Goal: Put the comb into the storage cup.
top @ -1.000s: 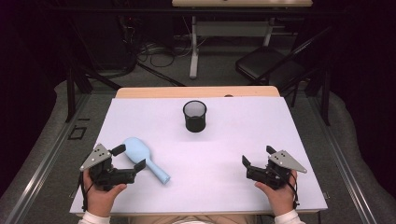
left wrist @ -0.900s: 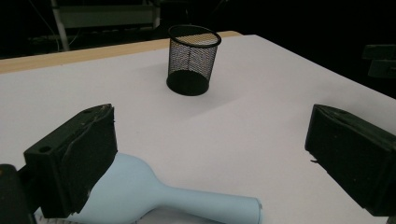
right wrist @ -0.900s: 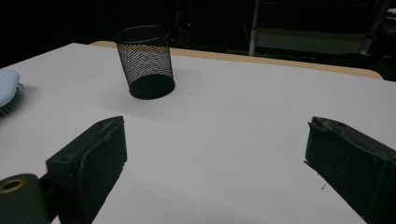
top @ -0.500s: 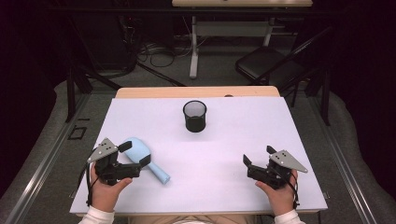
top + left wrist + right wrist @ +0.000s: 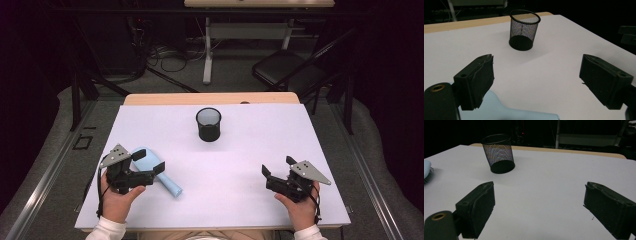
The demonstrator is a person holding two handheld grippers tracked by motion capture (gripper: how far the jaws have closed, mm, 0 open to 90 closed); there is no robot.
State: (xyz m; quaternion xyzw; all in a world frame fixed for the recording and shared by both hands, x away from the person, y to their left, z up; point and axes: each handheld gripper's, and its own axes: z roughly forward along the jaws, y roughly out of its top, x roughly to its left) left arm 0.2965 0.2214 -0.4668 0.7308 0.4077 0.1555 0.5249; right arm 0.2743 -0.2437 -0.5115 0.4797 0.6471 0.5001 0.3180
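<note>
Two tongs spread, both narrowing slightly. Left tongs (image 5: pixel 148 162) straddled blue brush (image 5: pixel 160 175) lying on surface (image 5: pixel 240 200), no grip yet. Right tongs (image 5: pixel 276 168) empty. Mesh cup (image 5: pixel 208 124) stood empty; everything left.

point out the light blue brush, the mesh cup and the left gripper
light blue brush (image 5: pixel 170 185), high view, on its handle
mesh cup (image 5: pixel 208 125), high view, on its side wall
left gripper (image 5: pixel 148 163), high view, midway between its fingertips
</note>
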